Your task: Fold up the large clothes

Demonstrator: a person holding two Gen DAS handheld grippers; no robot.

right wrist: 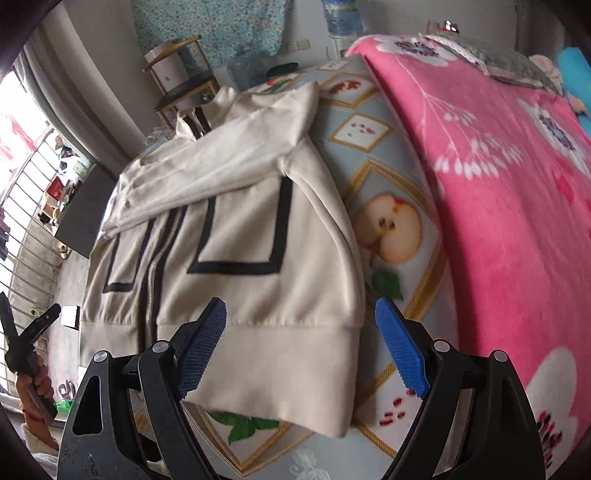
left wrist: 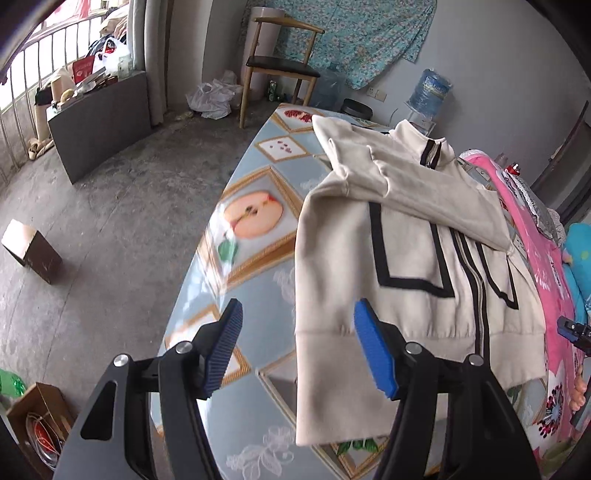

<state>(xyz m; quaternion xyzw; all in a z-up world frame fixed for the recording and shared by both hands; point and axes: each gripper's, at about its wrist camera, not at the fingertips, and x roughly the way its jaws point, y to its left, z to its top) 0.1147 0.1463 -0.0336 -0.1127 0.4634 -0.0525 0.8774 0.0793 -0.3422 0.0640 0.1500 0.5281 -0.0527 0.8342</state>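
A fruit-print cloth covers the tabletop (left wrist: pixel 255 206), with a pink floral blanket (right wrist: pixel 498 192) lying along one side. A wooden chair (left wrist: pixel 280 62) stands on the grey concrete floor (left wrist: pixel 122 206) beside a white plastic bag (left wrist: pixel 212 98). A blue water jug (left wrist: pixel 430 90) sits near the wall (floral fabric (left wrist: pixel 369 33) hangs there), and a cardboard box (left wrist: pixel 31 251) stands apart on the floor.

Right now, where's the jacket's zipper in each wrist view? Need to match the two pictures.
Left wrist view: the zipper runs down the cream jacket right of centre, just right of the black-outlined rectangle.
Right wrist view: the zipper sits left of centre, left of the larger black rectangle.
Shared landmark: the halved apple print on the tablecloth beside the jacket.
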